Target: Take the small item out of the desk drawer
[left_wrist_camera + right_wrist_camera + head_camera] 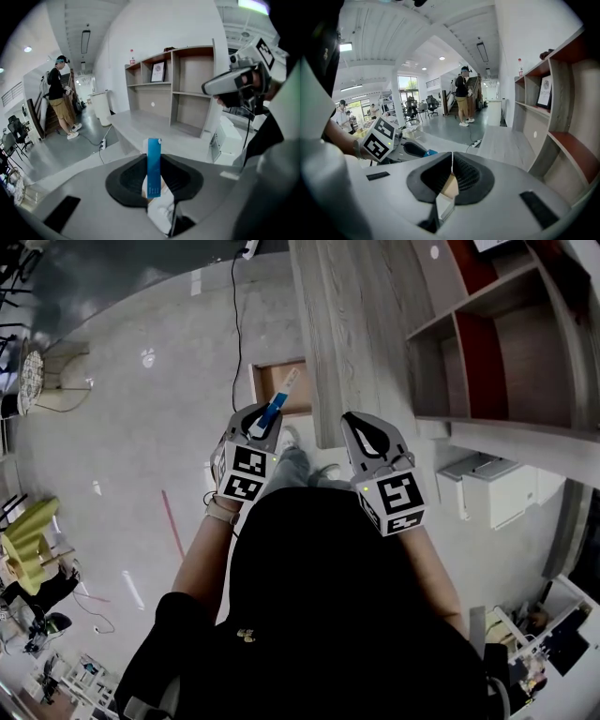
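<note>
Two held forward: left hand-held gripper (263,421) pinches blue item (278,405), right hand-held gripper (365,427) closed empty.

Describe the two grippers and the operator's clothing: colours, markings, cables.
The left gripper and right gripper match: light grey moulded shells, black ribbed jaw pads, each carrying a cube of black-and-white square markers with a small green light beside it. A thin black cable hangs from the right gripper. The person wears a black short-sleeved top and a pale strap on the left wrist.
</note>
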Motion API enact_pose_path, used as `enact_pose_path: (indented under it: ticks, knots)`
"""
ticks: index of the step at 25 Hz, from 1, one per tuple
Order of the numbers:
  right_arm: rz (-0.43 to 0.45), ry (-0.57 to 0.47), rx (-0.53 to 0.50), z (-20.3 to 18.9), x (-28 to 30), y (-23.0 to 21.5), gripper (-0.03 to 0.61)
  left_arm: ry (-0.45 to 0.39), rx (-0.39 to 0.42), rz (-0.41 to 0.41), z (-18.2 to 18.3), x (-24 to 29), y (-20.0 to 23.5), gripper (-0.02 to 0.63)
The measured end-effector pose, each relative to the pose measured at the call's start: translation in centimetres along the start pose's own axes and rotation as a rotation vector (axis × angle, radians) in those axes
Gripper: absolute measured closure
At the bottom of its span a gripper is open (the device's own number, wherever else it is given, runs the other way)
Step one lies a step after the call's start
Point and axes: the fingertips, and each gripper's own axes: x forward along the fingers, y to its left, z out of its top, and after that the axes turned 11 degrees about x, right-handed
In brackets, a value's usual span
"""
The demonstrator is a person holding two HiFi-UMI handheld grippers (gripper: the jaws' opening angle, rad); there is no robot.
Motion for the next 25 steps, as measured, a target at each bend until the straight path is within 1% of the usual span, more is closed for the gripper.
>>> enact_pose_path:
  ticks: [6, 12, 19, 22, 25]
  knots:
    - [0.031, -0.043, -0.013, 1.7, -0.2, 0.3, 0.578, -0.142, -0.022, 0.049, 5.0, -3.9, 1.0, 0.517]
    - [0.053, -0.064, -0.023, 3.0, -0.2, 0.2, 0.578, -0.236, -0.033, 0.086, 8.0, -6.8, 1.3, 0.517]
    - [0.087, -0.089, -0.046, 4.4, 0.3, 0.9, 0.578, -0.373, -0.091, 0.104, 10.4, -10.2, 2.2, 0.518]
    - [0.106, -0.104, -0.060, 5.0, 0.5, 1.5, 0.578, -0.423, -0.120, 0.124, 10.7, -11.1, 3.0, 0.518]
    - [0.117, -0.132, -0.067, 5.7, 0.4, 1.9, 0.578, -0.461, -0.166, 0.148, 10.9, -12.1, 3.6, 0.518]
